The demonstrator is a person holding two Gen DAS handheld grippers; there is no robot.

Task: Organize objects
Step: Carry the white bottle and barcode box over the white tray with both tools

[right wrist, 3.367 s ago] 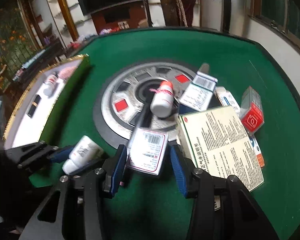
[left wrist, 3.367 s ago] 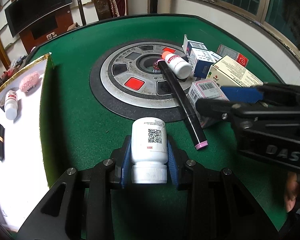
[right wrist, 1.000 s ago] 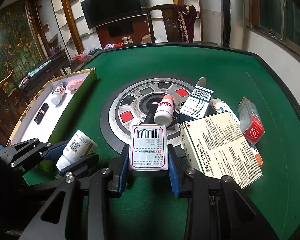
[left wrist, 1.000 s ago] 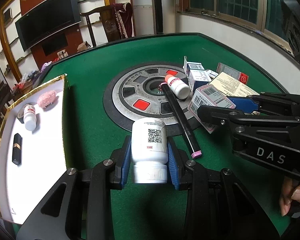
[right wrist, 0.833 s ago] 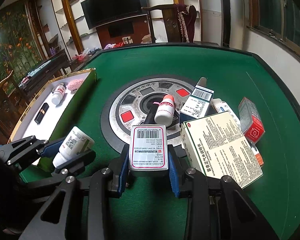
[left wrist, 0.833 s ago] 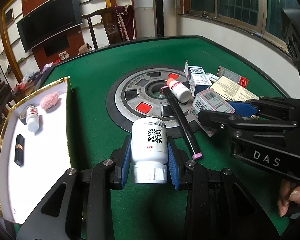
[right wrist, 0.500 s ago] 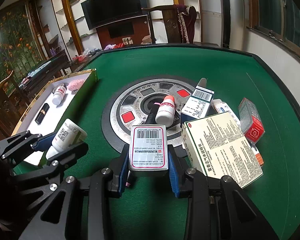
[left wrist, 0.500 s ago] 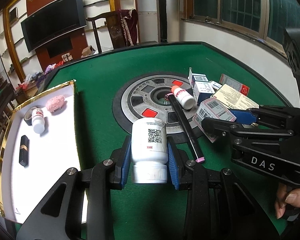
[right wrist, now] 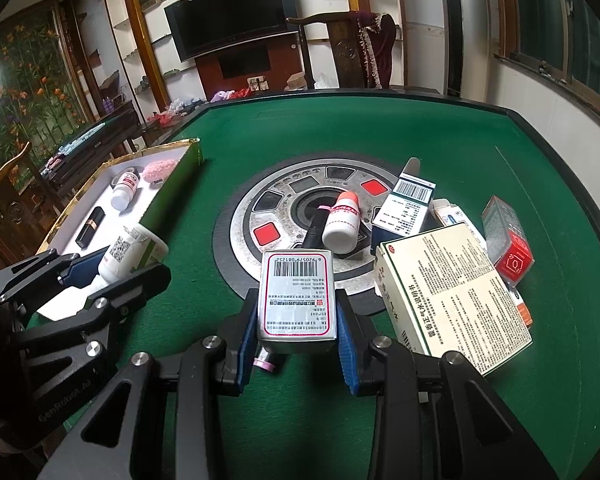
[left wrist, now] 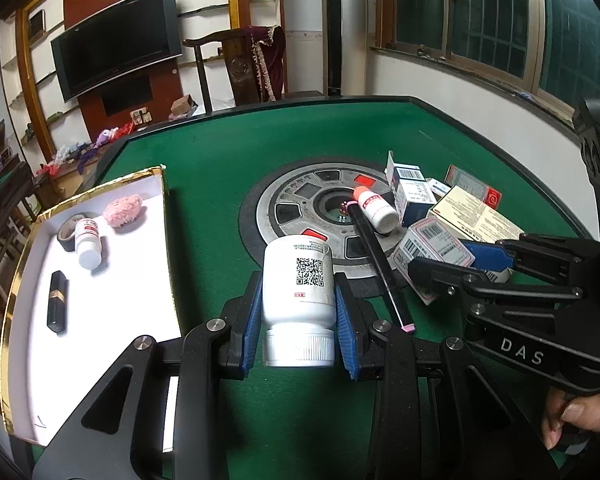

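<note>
Grippers, two, both loaded. Left gripper [left wrist: 298, 316] was clamped on a white pill bottle [left wrist: 298, 280], cap toward the camera, QR label up, blue pads [left wrist: 249, 326] pressing both sides. Right gripper [right wrist: 296, 330] was clamped on a small pink-bordered box [right wrist: 297, 294], barcode face up, held above the green felt table [right wrist: 300, 420].

Beyond the box, at 12 o'clock: black marker [right wrist: 314, 232] with pink end cap, lying across the round metal hub [right wrist: 288, 200] at table centre; small orange-capped bottle [right wrist: 342, 222] lying beside it.

At 2 o'clock from the right gripper: large cream box [right wrist: 456, 296] printed with text, blue-and-white carton [right wrist: 406, 208] standing behind it, red-ended box [right wrist: 508, 240] farther right.

At 10 o'clock from the left gripper: white gold-edged tray [left wrist: 100, 312] holding a black lipstick [left wrist: 57, 300], a small white bottle [left wrist: 87, 242] touching a tape roll [left wrist: 66, 230], and a pink fluffy item [left wrist: 123, 210] at the far end.
</note>
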